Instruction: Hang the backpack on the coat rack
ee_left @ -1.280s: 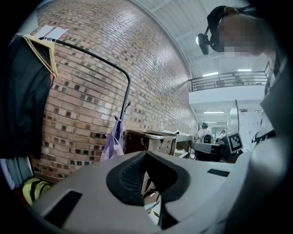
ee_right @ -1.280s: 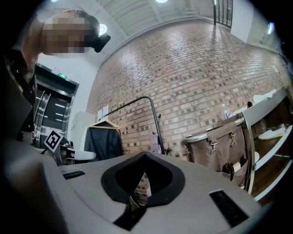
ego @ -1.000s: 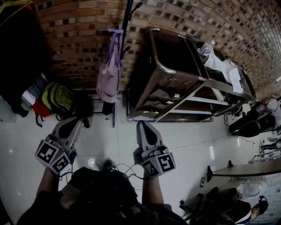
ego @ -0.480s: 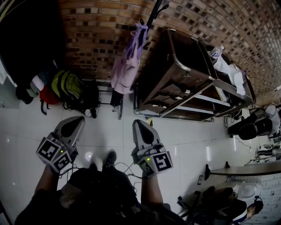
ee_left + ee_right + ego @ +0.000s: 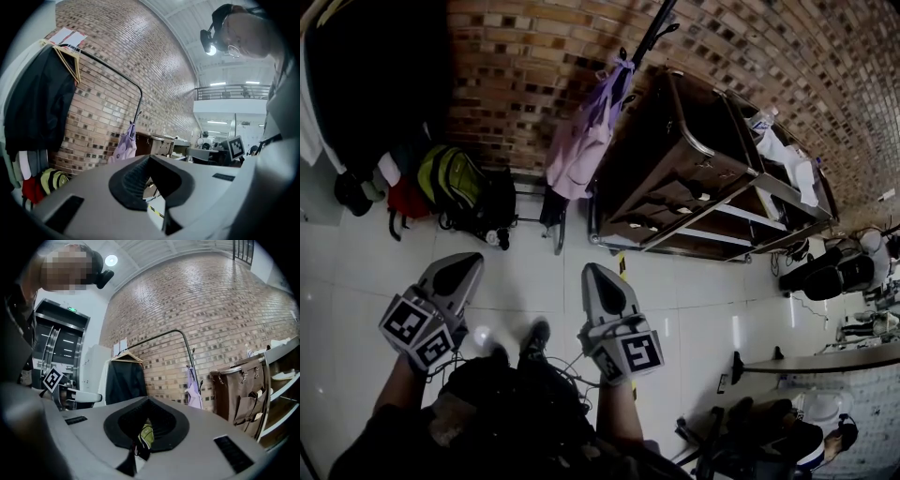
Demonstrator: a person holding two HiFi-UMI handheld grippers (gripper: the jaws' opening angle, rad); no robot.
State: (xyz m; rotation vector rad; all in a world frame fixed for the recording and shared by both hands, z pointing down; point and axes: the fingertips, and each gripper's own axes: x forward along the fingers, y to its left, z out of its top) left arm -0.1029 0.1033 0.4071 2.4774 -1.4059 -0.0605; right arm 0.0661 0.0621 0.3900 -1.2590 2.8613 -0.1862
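The left claw (image 5: 472,261) and the right claw (image 5: 589,270) both have their jaws together with nothing in them. Each is held low in the frame over the pale floor (image 5: 694,291) and points up the picture toward the brick wall (image 5: 516,75).

Through the gap in the right claw's own jaws a green backpack (image 5: 450,180) shows. It sits on the floor at left of centre against the wall, with a black bag (image 5: 494,202) just beside it. At upper centre a lilac backpack (image 5: 581,150) hangs by its top loop on the coat rack (image 5: 649,37), just left of a brown trolley (image 5: 694,169).

So the scene fits two stages: the lilac one already hangs as the task wants, or the green one is the one meant. Both bags are well apart from the claws. Either way, I judge the sound course is to carry the claws level and clear of the cables (image 5: 572,361) at the feet.
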